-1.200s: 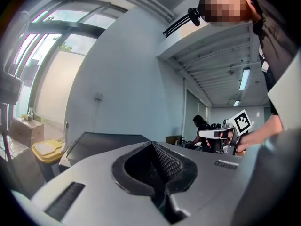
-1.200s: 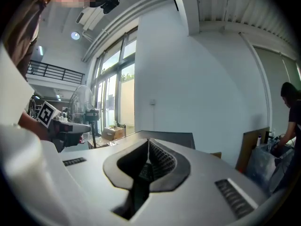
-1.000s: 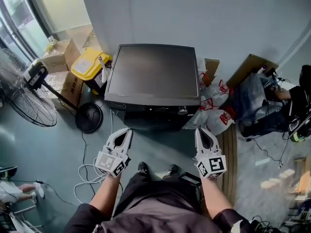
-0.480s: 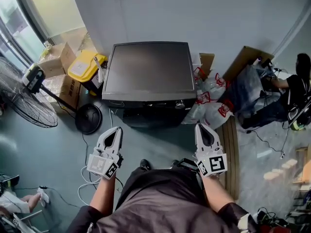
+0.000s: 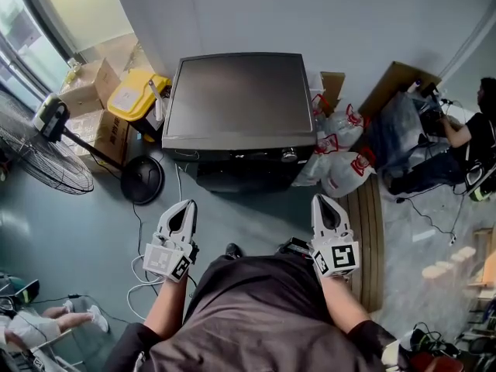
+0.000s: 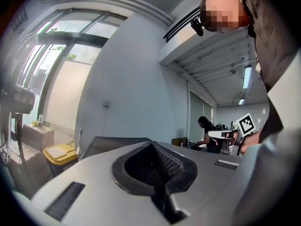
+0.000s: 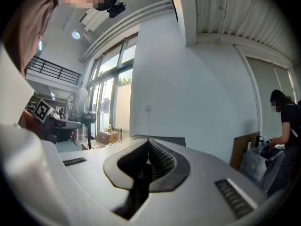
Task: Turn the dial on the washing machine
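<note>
Both tongs pinched narrow, nothing in them: left gripper (image 5: 184, 208) at 7 o'clock in the head view, right gripper (image 5: 324, 201) at 5. The dial (image 5: 289, 155) sits on the front panel of the washing machine (image 5: 240, 99), around 11 o'clock from the right gripper, well apart from it.

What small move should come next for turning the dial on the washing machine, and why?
Probably move the right gripper forward toward the dial. The dial sits at the right end of the washing machine's front panel, nearer to that gripper, which is shut, empty and not yet touching it.
</note>
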### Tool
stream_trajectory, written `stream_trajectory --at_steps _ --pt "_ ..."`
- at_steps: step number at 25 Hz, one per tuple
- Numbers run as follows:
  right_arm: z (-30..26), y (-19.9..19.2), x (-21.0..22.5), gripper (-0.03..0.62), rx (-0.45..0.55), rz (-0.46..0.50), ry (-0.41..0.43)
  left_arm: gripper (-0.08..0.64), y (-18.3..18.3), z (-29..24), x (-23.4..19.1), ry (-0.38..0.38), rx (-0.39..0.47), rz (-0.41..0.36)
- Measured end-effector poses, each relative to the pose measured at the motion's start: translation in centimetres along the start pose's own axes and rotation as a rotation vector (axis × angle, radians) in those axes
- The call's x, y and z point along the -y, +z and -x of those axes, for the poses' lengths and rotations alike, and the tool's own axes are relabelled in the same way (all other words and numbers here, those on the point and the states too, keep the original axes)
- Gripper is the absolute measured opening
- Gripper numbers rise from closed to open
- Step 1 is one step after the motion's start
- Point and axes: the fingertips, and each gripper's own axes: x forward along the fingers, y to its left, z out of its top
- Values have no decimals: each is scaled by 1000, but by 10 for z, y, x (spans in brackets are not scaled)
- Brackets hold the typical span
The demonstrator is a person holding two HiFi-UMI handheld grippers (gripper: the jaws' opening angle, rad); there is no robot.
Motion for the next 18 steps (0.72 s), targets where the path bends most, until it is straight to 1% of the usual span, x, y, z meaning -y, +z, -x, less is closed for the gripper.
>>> stream_trajectory --at_steps 6,8,11,14,18 --pt "1 -14 7 21 -20 -27 -21 12 -21 -8 7 -20 -35 19" --pt "1 -16 9 21 -33 -44 -30 12 -19 -12 8 -26 -35 20" --pt "1 -16 10 21 -44 -42 -29 12 -15 -17 9 -30 -28 10" --pt "0 -17 12 21 -43 -40 -28 12 -12 -20 7 -15 -24 8" --pt "-3 -17 7 21 -51 -7 3 12 -8 -21 5 8 -16 9"
